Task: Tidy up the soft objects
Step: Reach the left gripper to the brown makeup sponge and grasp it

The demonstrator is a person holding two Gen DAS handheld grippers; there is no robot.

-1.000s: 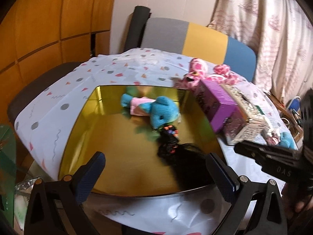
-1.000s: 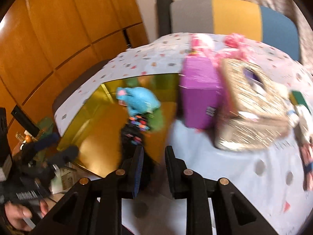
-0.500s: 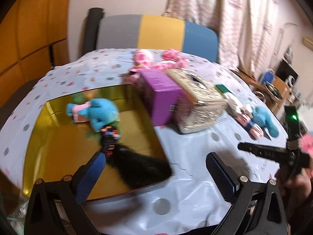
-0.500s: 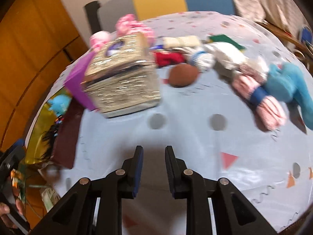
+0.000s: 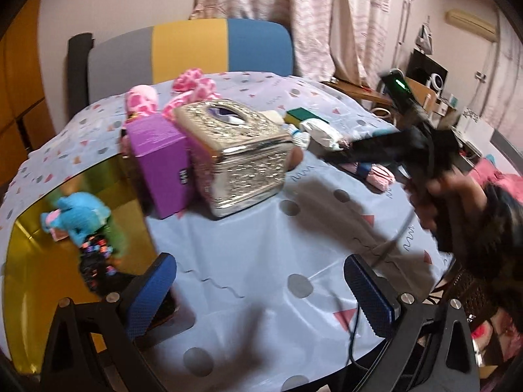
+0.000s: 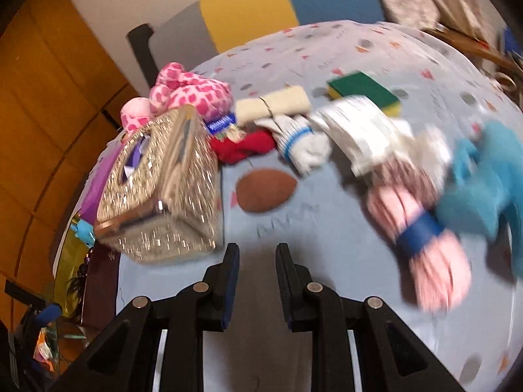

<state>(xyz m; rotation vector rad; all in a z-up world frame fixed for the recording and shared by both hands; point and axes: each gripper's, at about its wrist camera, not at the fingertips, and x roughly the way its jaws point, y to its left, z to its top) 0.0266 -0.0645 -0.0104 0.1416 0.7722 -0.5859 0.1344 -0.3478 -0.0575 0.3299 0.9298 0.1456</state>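
My left gripper (image 5: 260,290) hangs open over the spotted tablecloth (image 5: 261,245) with nothing between its fingers. At left, a gold tray (image 5: 32,277) holds a blue plush (image 5: 81,215) and a black beaded hair piece (image 5: 94,258). My right gripper (image 6: 256,277) shows a narrow gap with nothing in it. It points at a pile of soft things: a brown oval pad (image 6: 264,189), red cloth (image 6: 242,147), a white striped sock (image 6: 300,143), pink socks with a blue band (image 6: 421,238) and a blue plush (image 6: 483,189). A pink spotted plush (image 6: 186,91) lies behind the boxes.
A glittery silver tissue box (image 5: 235,156) and a purple box (image 5: 160,160) stand side by side between the tray and the pile. A green and yellow sponge (image 6: 362,91), a beige roll (image 6: 274,104) and a white packet (image 6: 362,130) lie farther back. A striped chair back (image 5: 189,45) stands behind the table.
Both views have swung to the right, away from the gold tray and onto the table's middle and the soft pile. The right gripper's narrow gap has stayed the same.
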